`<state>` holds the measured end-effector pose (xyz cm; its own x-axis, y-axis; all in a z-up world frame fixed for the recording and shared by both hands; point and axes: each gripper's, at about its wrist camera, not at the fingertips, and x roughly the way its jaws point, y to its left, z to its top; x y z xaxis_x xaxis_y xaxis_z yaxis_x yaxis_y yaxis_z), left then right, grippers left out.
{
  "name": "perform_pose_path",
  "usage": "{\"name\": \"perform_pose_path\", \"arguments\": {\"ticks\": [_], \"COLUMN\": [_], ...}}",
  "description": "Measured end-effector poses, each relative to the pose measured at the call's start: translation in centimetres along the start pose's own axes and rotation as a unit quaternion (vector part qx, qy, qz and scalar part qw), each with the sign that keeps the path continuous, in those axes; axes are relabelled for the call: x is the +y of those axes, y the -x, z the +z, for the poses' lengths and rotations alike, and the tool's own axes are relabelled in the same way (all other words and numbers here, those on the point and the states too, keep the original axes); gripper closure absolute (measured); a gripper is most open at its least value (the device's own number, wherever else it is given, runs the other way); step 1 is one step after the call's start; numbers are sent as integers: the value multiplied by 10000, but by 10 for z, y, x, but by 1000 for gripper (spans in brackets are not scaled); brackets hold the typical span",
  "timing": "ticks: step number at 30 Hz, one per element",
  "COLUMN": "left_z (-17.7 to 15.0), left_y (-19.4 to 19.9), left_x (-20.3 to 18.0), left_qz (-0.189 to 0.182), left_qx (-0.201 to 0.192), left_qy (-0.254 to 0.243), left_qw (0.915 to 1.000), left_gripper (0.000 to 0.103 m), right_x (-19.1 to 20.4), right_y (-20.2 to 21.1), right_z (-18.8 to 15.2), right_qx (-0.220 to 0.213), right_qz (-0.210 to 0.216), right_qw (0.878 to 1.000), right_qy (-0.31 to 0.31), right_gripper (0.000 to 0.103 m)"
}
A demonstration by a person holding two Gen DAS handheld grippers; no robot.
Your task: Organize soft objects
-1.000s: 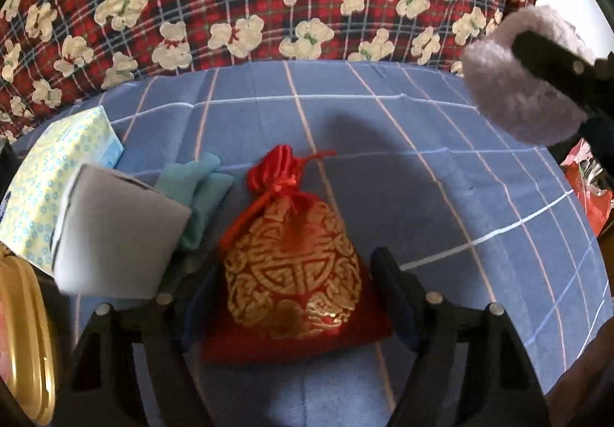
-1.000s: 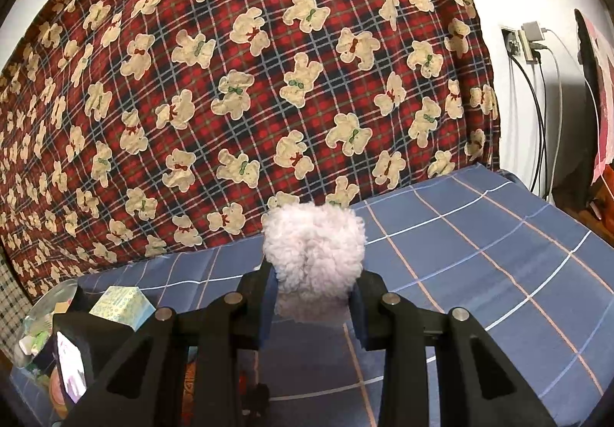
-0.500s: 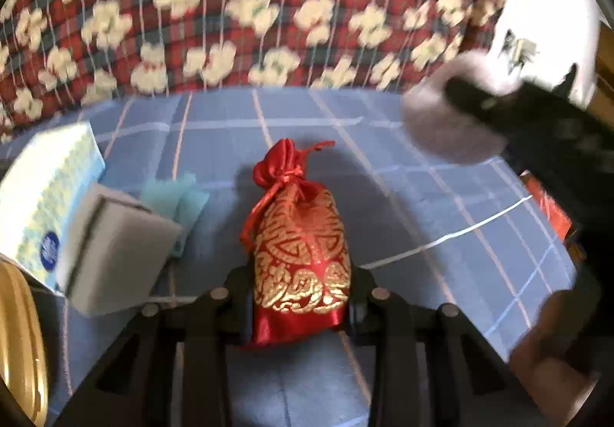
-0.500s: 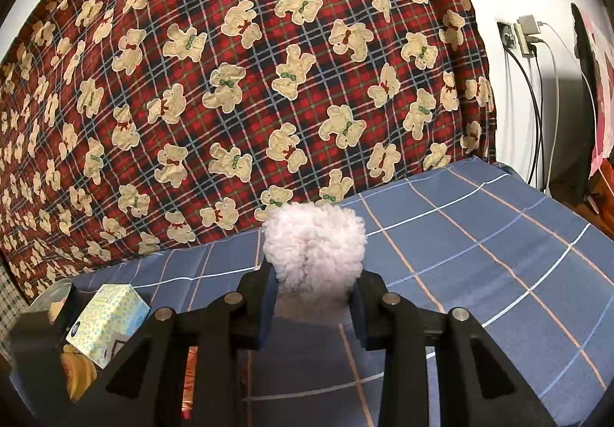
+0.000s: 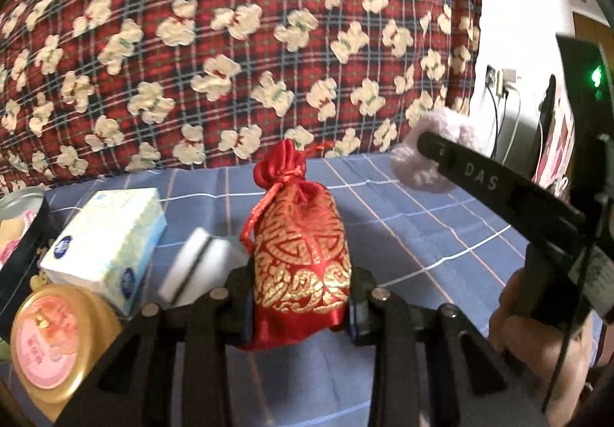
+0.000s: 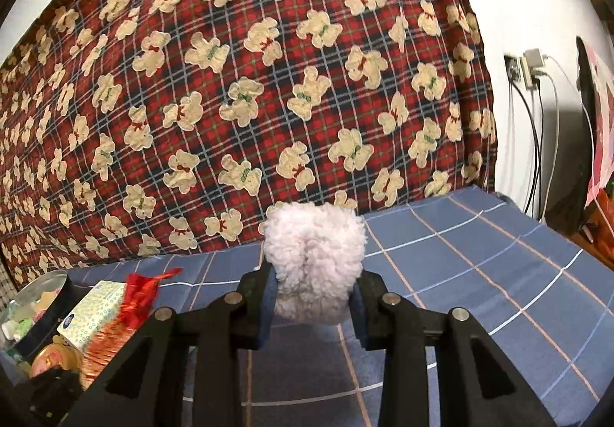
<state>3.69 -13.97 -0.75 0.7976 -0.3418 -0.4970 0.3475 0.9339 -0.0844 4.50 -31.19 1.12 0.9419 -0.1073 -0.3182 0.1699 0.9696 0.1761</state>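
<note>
My left gripper (image 5: 301,306) is shut on a red and gold drawstring pouch (image 5: 301,262) and holds it upright above the blue checked bed sheet (image 5: 422,231). The pouch also shows blurred at the left of the right wrist view (image 6: 126,312). My right gripper (image 6: 312,306) is shut on a fluffy pale pink pom-pom (image 6: 314,266), held above the sheet. In the left wrist view the pom-pom (image 5: 429,158) and the right gripper's finger (image 5: 483,181) are at the right.
A tissue pack (image 5: 107,243), a white sponge (image 5: 199,266), a gold-lidded tin (image 5: 50,342) and a round black box (image 5: 23,235) lie at the left. A teddy-bear plaid blanket (image 6: 249,101) rises behind. Cables and a wall socket (image 6: 529,70) are at the right.
My left gripper closed on the red pouch and lifted it upright off the sheet. My right gripper kept hold of the pom-pom and shifted slightly.
</note>
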Motion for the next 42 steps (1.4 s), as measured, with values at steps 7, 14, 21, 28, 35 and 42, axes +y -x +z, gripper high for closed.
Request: {"name": "perform_pose_path", "arguments": {"ticks": [7,14,21,28,35,42], "left_z": [-6,-10,-14,-16,-19,-23], "left_y": [19,28,33,40,47,62], "left_x": [12,15,22,30,38,53], "left_qz": [80,152,148,216,259,354], "left_qx": [-281,-385,-387,-468,-484,-604], "left_qy": [-34,-153,-124,-128,-93,-113], "left_qw": [9996,9990,9991,9986,9984,9975], "left_gripper": [70,70,70,70,70,70], "right_x": [13,28,35,45,59,72], "right_y": [14,18,23,32,56,66], "right_z": [-4,-12,-20,-27,-43,-47], "right_qx": [-248,-204,-178,-148,-145,-186], "right_qz": [-41,-115,-256,-266,-124,-67], "right_qw": [9996,9991,9982,9973,9969,9963], "right_qy": [145,366,515,670,764,840], "right_gripper": [67,67,67,67,67,67]}}
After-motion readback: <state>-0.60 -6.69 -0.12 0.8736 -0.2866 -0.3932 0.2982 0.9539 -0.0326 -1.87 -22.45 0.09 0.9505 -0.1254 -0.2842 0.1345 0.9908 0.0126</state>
